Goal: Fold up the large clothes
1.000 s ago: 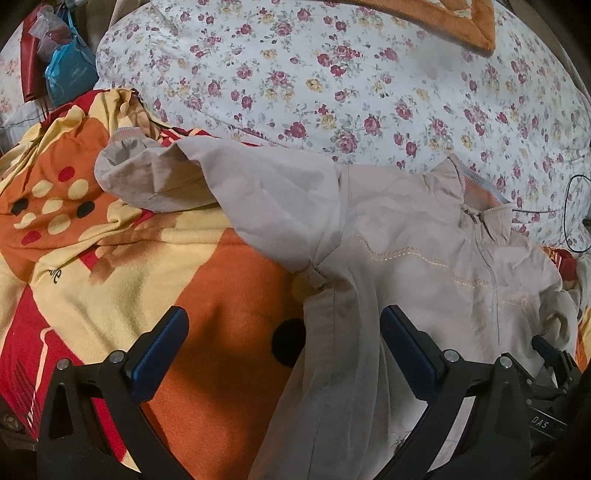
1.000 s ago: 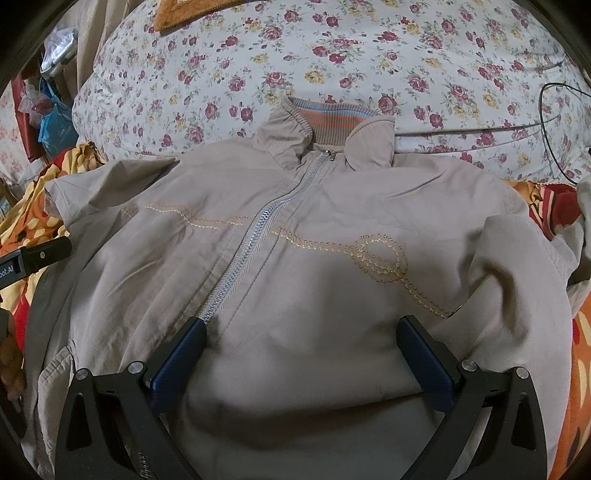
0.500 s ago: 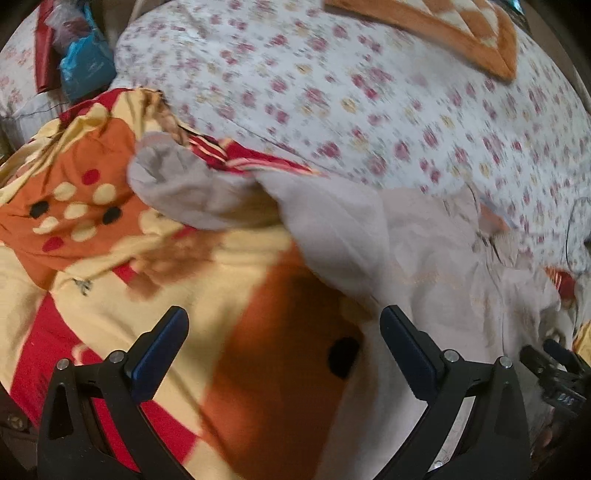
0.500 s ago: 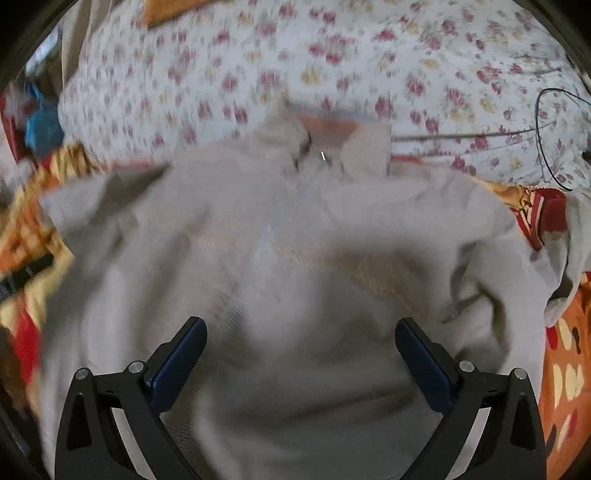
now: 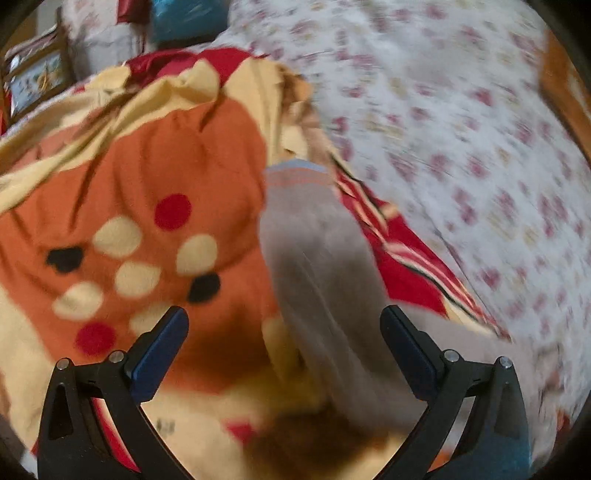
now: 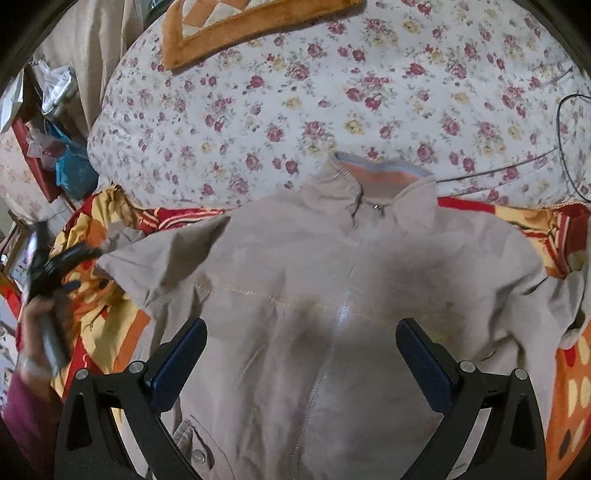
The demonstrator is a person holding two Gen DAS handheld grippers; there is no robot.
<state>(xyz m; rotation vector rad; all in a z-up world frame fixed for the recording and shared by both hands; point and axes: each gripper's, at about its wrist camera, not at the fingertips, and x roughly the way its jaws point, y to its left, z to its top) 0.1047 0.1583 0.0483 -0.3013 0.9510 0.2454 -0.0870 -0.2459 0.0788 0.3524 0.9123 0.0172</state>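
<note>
A bed under a white rose-print quilt (image 6: 332,103) fills the far half of both views, with an orange, red and yellow spotted blanket (image 5: 155,206) spread across its near side. On that blanket lies my task piece — a beige zip-front jacket (image 6: 332,295), front up and zipped, its striped-lined collar (image 6: 380,173) pointing toward the quilt and just touching its edge. One sleeve (image 5: 317,258) stretches out to the jacket's side over the blanket, its ribbed, striped cuff (image 5: 295,177) at the far end; the left wrist view is motion-blurred, so finer detail there is lost. An orange-bordered mat (image 6: 236,33) sits on the quilt at the top, and a thin black cable (image 6: 565,140) loops over it at the right edge. My right gripper (image 6: 301,349) hangs over the jacket's chest with its blue-padded fingers (image 6: 177,363) spread wide, gripping nothing. My left gripper (image 5: 284,343) — seen from the right wrist camera in my hand (image 6: 48,325) at the jacket's sleeve side — hovers over the sleeve, fingers (image 5: 159,354) likewise wide apart, the sleeve passing between them ungrasped.
</note>
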